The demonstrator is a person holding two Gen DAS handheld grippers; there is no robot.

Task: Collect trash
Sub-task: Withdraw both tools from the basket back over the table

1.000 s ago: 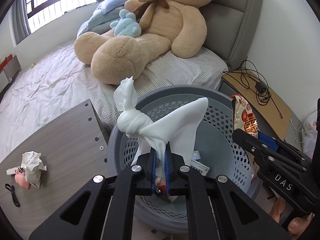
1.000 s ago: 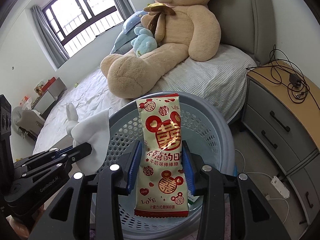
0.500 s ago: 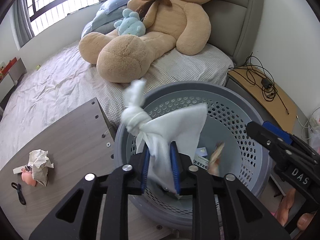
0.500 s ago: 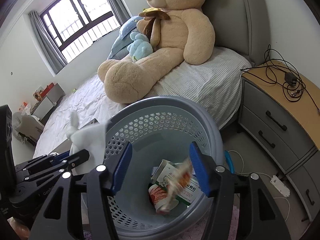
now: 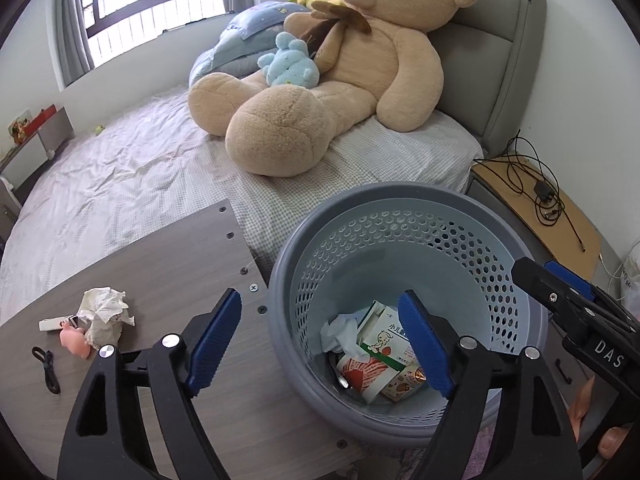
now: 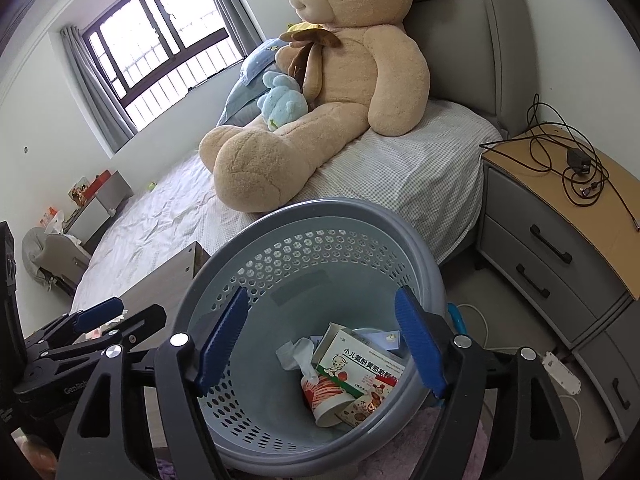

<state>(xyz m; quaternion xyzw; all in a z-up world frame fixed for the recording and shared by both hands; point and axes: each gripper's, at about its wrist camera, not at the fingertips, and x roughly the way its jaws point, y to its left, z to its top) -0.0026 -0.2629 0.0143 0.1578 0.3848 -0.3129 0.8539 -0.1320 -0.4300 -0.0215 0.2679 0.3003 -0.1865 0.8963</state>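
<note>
A grey perforated trash basket (image 5: pixel 472 216) (image 6: pixel 412 236) stands beside the bed. Inside lie a white tissue (image 5: pixel 340 334) (image 6: pixel 296 354), a medicine box (image 5: pixel 386 340) (image 6: pixel 360 364), a paper cup (image 6: pixel 326 398) and a red-and-gold snack wrapper (image 5: pixel 404 386) (image 6: pixel 366 404). My left gripper (image 5: pixel 320 340) is open and empty, straddling the basket's near left rim. My right gripper (image 6: pixel 322 340) is open and empty above the basket; it also shows at the right of the left wrist view (image 5: pixel 560 292). A crumpled paper (image 5: pixel 104 314) lies on the wooden table (image 5: pixel 160 272).
On the table by the paper lie a small pink toy (image 5: pixel 74 340), a white stick (image 5: pixel 54 324) and a black cord (image 5: pixel 46 368). A big teddy bear (image 5: pixel 340 76) sits on the bed. A nightstand (image 6: pixel 560 220) with cables stands right; a power strip (image 6: pixel 560 372) lies on the floor.
Both grippers opened wide. The white tissue dropped from my left gripper and the snack wrapper from my right; both now lie in the basket. The left view shifted towards the table.
</note>
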